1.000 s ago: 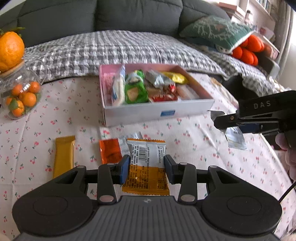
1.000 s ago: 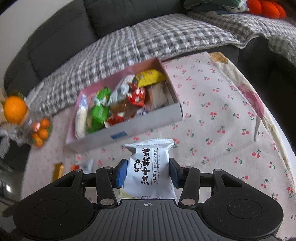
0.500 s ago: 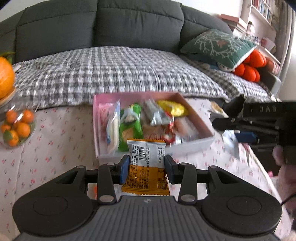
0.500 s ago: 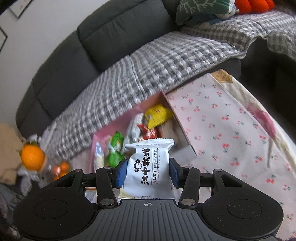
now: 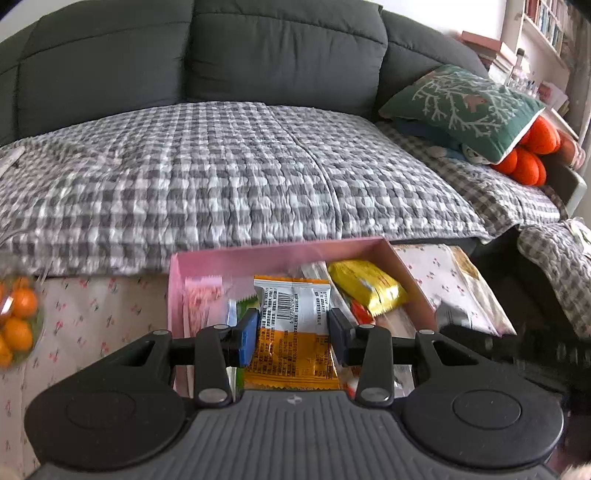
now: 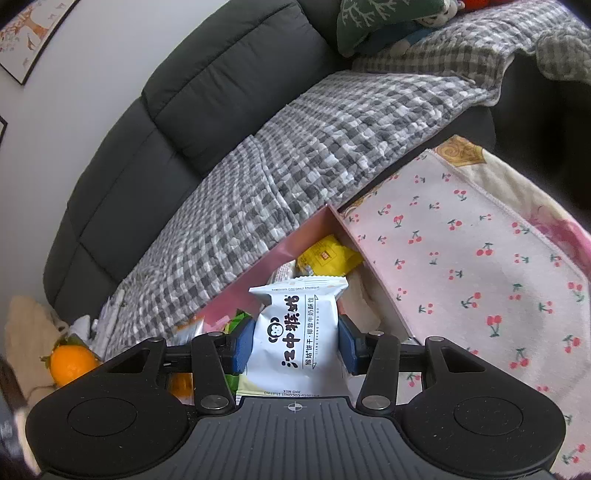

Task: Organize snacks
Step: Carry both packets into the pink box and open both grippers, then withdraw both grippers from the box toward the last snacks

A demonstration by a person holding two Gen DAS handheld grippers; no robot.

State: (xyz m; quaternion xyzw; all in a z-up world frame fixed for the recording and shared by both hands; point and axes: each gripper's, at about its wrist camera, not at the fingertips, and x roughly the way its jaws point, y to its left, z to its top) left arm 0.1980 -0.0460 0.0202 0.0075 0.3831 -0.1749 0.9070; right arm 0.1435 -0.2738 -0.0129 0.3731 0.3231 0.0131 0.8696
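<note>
Left gripper jaws clamping orange-white packet, right gripper jaws clamping white packet, over pink box.

Orange-and-white snack packet: barcode side up, lower centre of the left wrist frame, over the pink box. White biscuit packet: black lettering, upright, lower centre of the right wrist frame. The box already contains a yellow packet.

Home living room: dark grey sofa under checked throw, embroidered cushion, bookshelf, framed print.
</note>
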